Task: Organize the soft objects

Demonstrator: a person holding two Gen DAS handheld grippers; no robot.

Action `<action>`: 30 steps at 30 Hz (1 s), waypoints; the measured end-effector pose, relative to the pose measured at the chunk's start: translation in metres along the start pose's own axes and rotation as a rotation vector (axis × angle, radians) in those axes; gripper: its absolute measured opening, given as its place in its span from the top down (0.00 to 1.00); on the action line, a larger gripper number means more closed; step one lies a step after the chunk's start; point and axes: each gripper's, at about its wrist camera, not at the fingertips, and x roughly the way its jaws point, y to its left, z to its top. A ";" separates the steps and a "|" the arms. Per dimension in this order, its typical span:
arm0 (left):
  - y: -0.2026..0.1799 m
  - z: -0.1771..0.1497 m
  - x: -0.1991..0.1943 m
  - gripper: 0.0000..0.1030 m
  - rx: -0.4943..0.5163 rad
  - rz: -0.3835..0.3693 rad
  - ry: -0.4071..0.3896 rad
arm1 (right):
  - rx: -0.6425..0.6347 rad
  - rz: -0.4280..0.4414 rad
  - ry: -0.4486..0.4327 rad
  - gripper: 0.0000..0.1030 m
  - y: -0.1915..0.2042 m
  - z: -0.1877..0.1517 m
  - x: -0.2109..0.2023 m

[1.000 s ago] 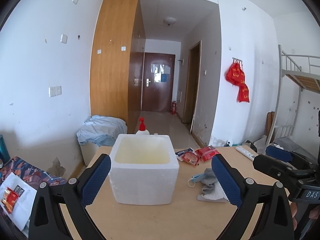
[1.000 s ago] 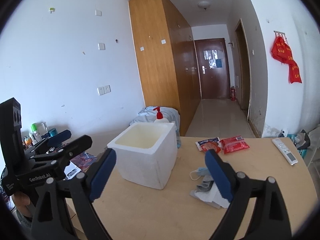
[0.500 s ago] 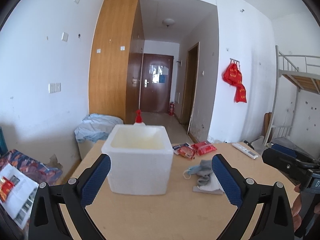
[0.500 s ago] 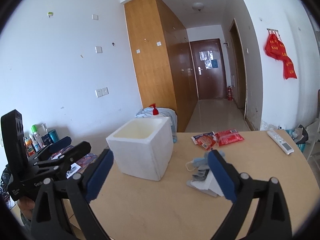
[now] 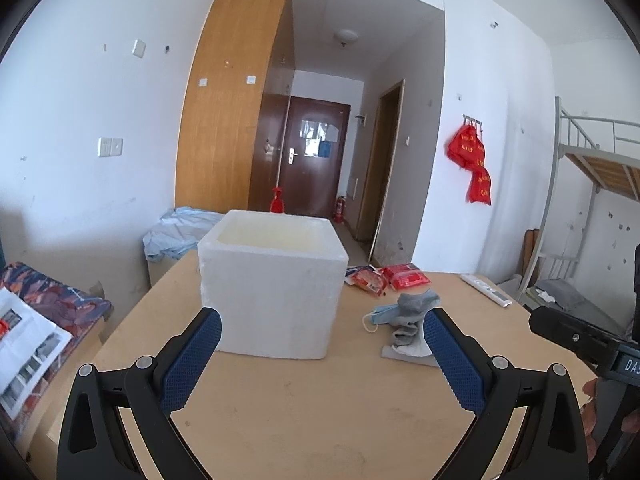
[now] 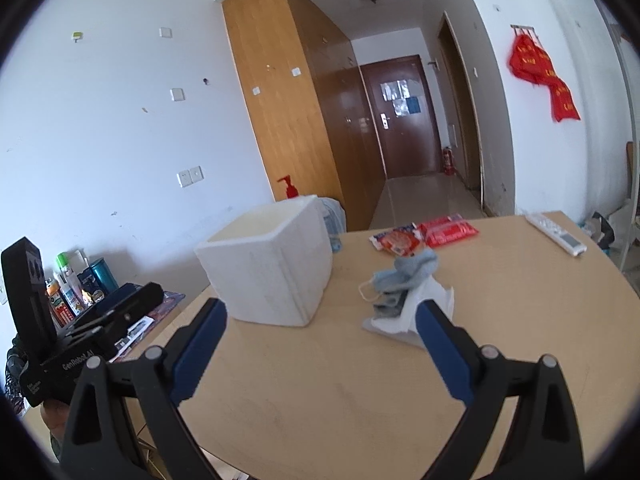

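Observation:
A white foam box (image 5: 272, 288) (image 6: 268, 270) stands open-topped on the wooden table (image 5: 320, 408) (image 6: 360, 380). To its right lies a small heap: a grey sock (image 5: 416, 306) (image 6: 416, 268), a blue face mask (image 5: 380, 316) (image 6: 374, 284) and white folded cloth (image 6: 424, 308). Two red snack packets (image 5: 388, 278) (image 6: 424, 236) lie behind the heap. My left gripper (image 5: 320, 340) is open, held low in front of the box with nothing between its fingers. My right gripper (image 6: 320, 328) is open too, short of the heap, empty.
A white remote control (image 5: 486, 290) (image 6: 556, 234) lies near the table's far right edge. A red pump bottle (image 5: 277, 200) (image 6: 290, 188) stands behind the box. Bottles and cans (image 6: 76, 284) crowd a low surface at left. A metal bunk bed (image 5: 592, 208) stands at right.
Both grippers have pulled back and dropped lower, so the box and the heap look smaller and further off. The jaws stay open and nothing on the table has moved.

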 end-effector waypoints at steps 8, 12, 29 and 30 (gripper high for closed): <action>-0.008 -0.024 0.008 0.02 0.027 -0.014 0.019 | 0.023 -0.023 0.025 0.06 -0.010 -0.025 0.006; -0.015 -0.032 0.015 0.02 0.043 -0.027 0.028 | 0.038 -0.045 0.036 0.06 -0.018 -0.030 0.007; -0.054 -0.042 0.060 0.02 0.107 -0.109 0.116 | 0.116 -0.137 0.059 0.06 -0.066 -0.029 0.013; -0.056 -0.041 0.063 0.02 0.114 -0.113 0.120 | 0.116 -0.147 0.060 0.06 -0.069 -0.028 0.014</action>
